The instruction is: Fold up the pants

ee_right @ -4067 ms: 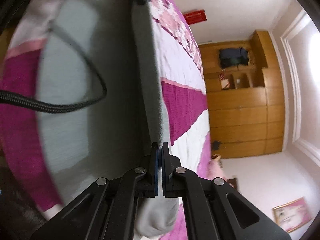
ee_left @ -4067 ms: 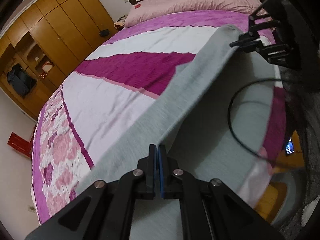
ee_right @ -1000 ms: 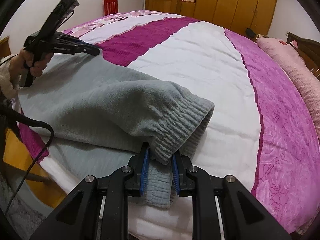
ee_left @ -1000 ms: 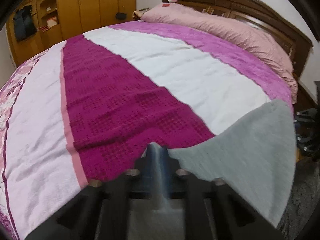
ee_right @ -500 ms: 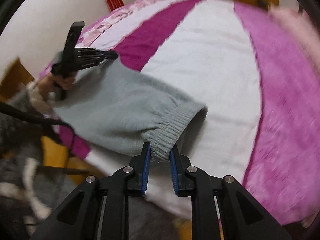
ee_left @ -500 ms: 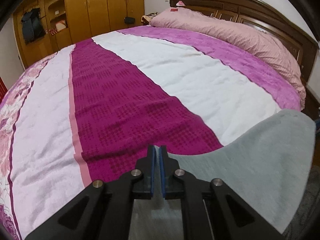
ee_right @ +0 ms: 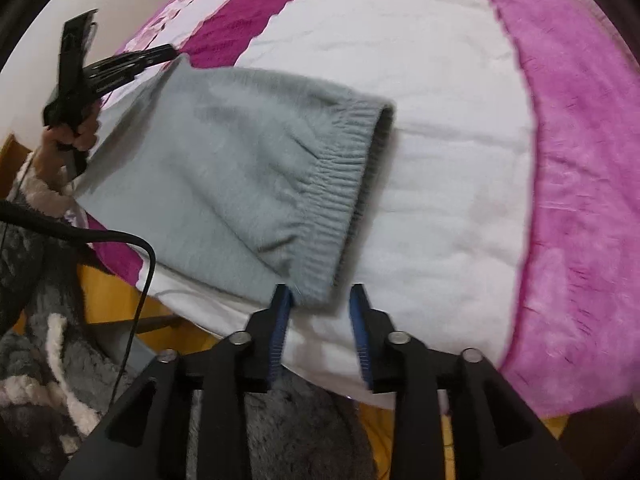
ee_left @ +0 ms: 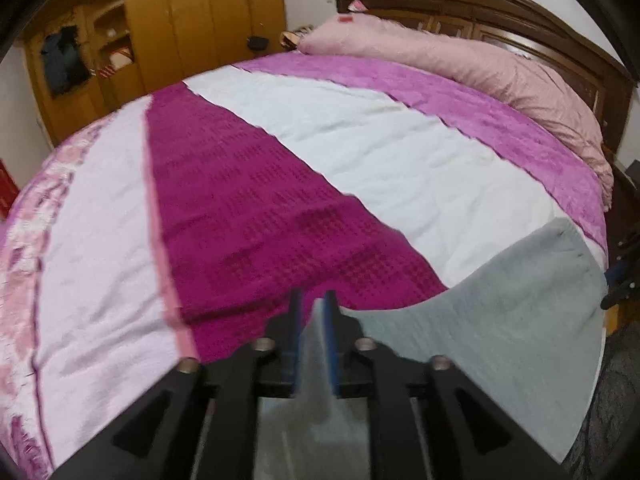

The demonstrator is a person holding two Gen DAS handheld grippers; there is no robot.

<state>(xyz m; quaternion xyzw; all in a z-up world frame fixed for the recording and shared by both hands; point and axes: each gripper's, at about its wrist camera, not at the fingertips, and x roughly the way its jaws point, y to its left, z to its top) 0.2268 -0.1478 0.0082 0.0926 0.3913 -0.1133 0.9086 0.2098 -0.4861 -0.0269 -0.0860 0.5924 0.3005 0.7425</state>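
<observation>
The grey pants [ee_right: 224,168] lie folded on the bed, ribbed waistband [ee_right: 340,184] toward the white stripe. My right gripper [ee_right: 320,294] points down at the waistband's near corner. Its jaws are opening, and the corner sits by the left pad with a gap to the right one. In the left wrist view my left gripper [ee_left: 313,308] is also opening, with the thin edge of the grey pants [ee_left: 500,320] loose between its blue pads. The right wrist view shows the left gripper [ee_right: 170,53] at the pants' far corner, held by a hand [ee_right: 76,136].
The bedspread [ee_left: 360,168] has white, magenta and floral stripes. A pink duvet [ee_left: 480,68] lies against the dark headboard [ee_left: 520,16], and wooden wardrobes [ee_left: 180,20] stand behind. A black cable [ee_right: 132,280] hangs off the bed's near edge, beside a fluffy grey sleeve [ee_right: 48,360].
Both grippers were clamped on the pants and their jaws have now spread apart. The right gripper has tipped down and drawn back toward the bed's edge. The pants stay folded on the bed.
</observation>
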